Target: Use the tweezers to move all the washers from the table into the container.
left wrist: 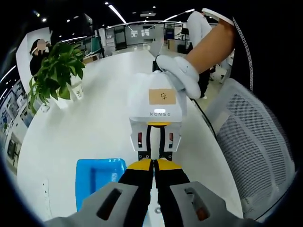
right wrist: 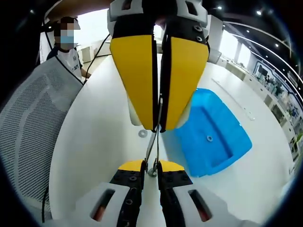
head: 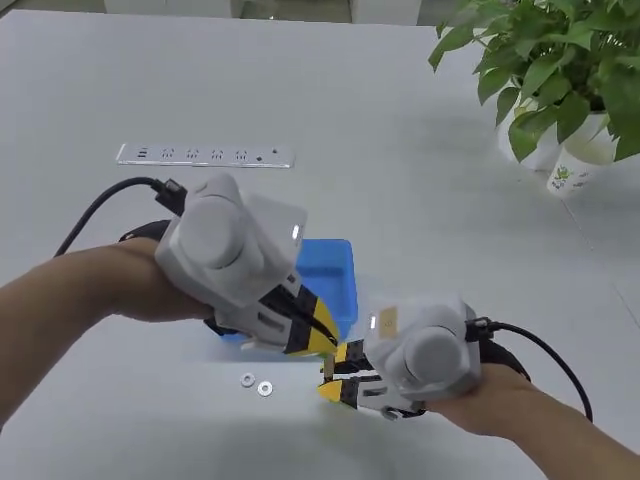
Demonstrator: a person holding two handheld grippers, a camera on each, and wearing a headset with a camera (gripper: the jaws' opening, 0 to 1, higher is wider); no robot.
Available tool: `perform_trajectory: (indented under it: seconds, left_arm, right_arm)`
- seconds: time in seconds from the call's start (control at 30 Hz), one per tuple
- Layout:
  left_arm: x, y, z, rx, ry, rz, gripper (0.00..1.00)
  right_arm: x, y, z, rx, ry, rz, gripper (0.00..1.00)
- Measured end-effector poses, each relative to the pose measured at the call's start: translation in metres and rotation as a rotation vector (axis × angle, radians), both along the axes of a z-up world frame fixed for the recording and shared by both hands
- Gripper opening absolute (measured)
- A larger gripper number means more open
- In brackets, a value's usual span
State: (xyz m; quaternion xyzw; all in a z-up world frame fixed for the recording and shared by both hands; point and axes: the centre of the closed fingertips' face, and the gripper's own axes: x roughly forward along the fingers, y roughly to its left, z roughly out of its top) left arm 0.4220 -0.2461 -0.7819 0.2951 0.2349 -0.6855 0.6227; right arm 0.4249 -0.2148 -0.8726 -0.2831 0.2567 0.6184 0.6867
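The right gripper (left wrist: pixel 155 157) bears "XENSC" (last letter unsure) below a scribbled tan sticker (left wrist: pixel 162 96).

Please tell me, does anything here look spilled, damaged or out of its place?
Nothing stands out. The blue container sits flat and undamaged, with one washer inside it. Two other washers lie flat on the table, and the tweezers look straight between the left gripper's shut jaws.
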Motion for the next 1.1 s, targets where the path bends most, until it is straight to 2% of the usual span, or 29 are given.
perform_trajectory:
  seconds: [0.3, 0.63, 0.8, 1.1]
  left_arm:
    - [0.000, -0.002, 0.000, -0.008, 0.012, 0.004, 0.05]
    - [0.000, -0.001, 0.001, -0.003, 0.015, 0.004, 0.05]
    - [-0.001, -0.002, 0.006, -0.009, 0.011, 0.007, 0.05]
    - [-0.001, 0.000, 0.026, -0.017, -0.002, 0.011, 0.05]
  right_arm:
    - [0.000, -0.001, -0.001, 0.005, 0.034, -0.023, 0.11]
    - [0.000, -0.001, -0.001, -0.006, 0.031, -0.016, 0.11]
    - [-0.001, -0.001, 0.006, -0.005, 0.028, -0.016, 0.11]
    - [0.000, 0.003, 0.024, 0.011, 0.023, -0.019, 0.11]
